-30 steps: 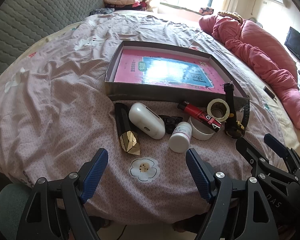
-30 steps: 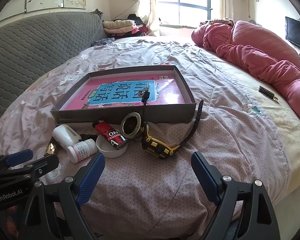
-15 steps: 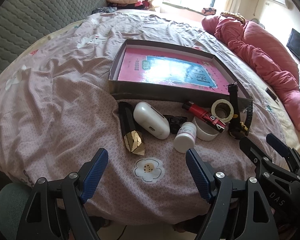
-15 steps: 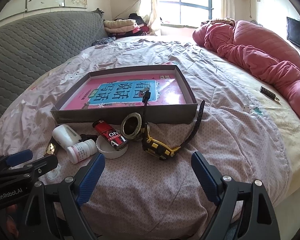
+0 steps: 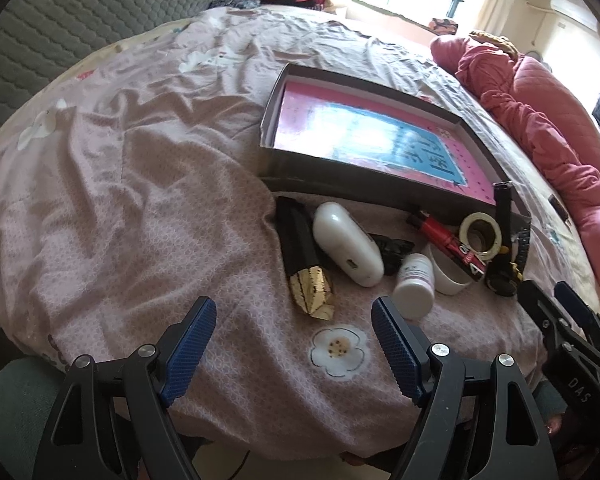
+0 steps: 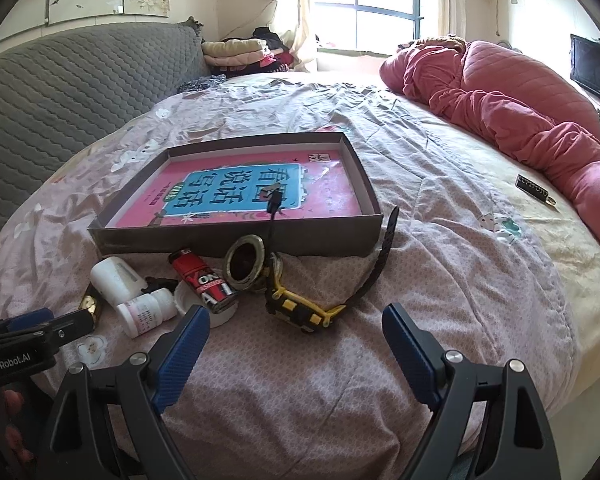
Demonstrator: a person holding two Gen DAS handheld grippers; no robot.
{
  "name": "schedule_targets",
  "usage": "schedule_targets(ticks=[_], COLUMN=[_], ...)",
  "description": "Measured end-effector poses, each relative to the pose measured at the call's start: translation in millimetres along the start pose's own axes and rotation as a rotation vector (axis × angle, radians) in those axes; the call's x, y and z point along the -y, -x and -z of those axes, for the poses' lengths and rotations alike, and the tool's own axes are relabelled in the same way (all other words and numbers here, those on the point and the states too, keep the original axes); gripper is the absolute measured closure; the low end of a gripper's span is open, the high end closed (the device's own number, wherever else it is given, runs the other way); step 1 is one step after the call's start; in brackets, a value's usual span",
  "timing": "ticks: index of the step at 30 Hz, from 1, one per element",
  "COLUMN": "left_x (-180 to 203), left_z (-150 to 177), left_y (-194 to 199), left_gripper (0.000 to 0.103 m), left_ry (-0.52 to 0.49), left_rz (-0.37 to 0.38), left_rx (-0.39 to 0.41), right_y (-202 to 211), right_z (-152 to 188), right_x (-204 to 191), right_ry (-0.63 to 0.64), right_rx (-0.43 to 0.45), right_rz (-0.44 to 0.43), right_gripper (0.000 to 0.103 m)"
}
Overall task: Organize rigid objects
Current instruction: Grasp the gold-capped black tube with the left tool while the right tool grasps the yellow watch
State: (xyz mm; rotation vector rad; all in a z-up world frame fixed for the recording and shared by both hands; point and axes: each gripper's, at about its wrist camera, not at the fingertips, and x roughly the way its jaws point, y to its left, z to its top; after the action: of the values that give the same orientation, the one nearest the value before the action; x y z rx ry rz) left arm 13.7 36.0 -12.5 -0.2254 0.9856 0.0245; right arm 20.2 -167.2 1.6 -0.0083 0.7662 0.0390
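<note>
Both grippers hang over the near edge of the bed, fingers spread wide, nothing held. Nothing is packed yet: the shallow box holds only a pink-and-blue book.

The clutter sits in a row just in front of the box's near wall. Left to right in the left wrist view: black-and-gold case, white oval case, small black clip, white pill bottle, white lid with a red-and-black lighter lying across it, tape roll, and a black-and-yellow watch with one strap leaning on the box wall.

Key relation:
- The left gripper is nearest the black-and-gold case, straight ahead and slightly right of centre. Its long axis runs roughly along the approach, gold end toward the fingers, so closing across its width looks workable with little wrist roll. The pill bottle sits just off the right finger.
- The right gripper is nearest the watch, dead ahead between the fingers. The watch body lies crosswise and the strap trails up and right.

Likely next move: each side takes its nearest item. The pile is tight, so neighbours could get nudged.
</note>
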Motion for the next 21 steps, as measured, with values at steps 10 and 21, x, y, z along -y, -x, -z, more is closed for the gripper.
schedule_targets(ticks=[10,21], left_x=[-3.5,-6.4], left_z=[-10.0,-15.8], left_y=[-20.5,-29.9], left_gripper=[0.022,0.034], left_ry=[0.005,0.001], left_rz=[-0.043,-0.043], left_rx=[-0.038,-0.053], right_y=[-16.4,-39.2], right_z=[-3.2,0.0], right_x=[-2.4,-21.9], right_ry=[0.101,0.283], right_rx=[-0.031,-0.076], right_rz=[0.068,0.161], right_gripper=[0.016,0.020])
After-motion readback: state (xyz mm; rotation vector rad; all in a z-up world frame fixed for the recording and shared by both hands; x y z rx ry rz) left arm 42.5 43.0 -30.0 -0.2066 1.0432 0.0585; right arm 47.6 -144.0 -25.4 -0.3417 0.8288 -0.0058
